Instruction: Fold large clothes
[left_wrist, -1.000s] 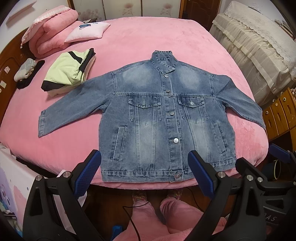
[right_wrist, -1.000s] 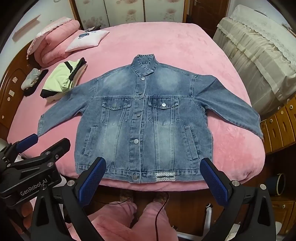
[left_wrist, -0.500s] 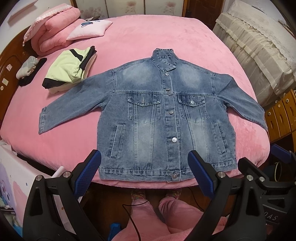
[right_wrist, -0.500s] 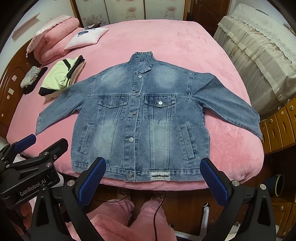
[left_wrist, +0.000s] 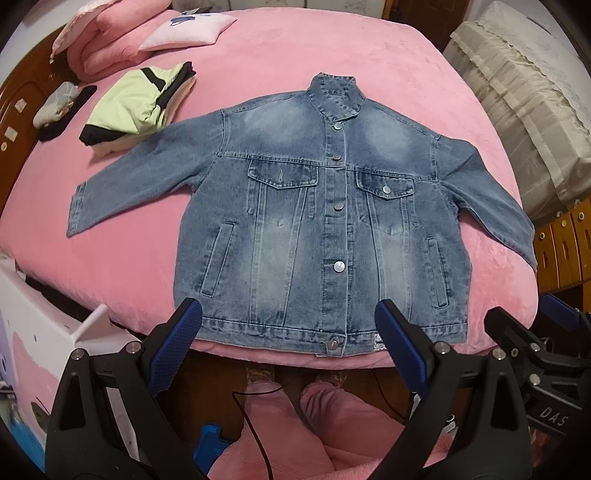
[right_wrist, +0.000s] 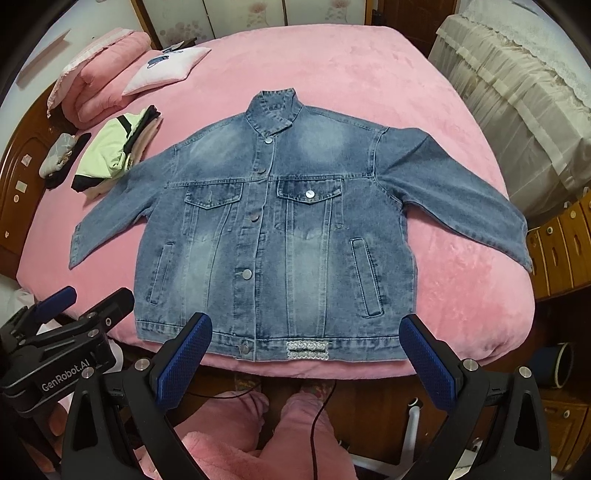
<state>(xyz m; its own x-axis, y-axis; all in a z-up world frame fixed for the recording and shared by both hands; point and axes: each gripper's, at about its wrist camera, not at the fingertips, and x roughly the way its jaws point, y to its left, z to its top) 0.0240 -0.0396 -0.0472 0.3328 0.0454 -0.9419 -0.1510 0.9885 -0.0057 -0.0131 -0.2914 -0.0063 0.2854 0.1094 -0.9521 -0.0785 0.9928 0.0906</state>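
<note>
Nearest the cameras, the left claw and the right claw are held wide apart and empty above the foot of the bed, their blue-padded fingers framing the hem of the denim jacket. In the right wrist view the left claw is seen off to the side, just beside the bed's edge. Pink-clad legs of the person are seen below, against the dark floor. The denim jacket is laid flat and face up on the pink bed, buttoned down the front, its hem lying at the near edge of the mattress and its collar pointed away. Both sleeves are spread outward, the one on the right of the picture reaching the bed's side edge. Beyond the other sleeve, a folded pile of clothes topped in pale green is set just beside the sleeve's upper part. Farther back, a small pale pillow and a folded pink quilt are placed near the head of the bed
</note>
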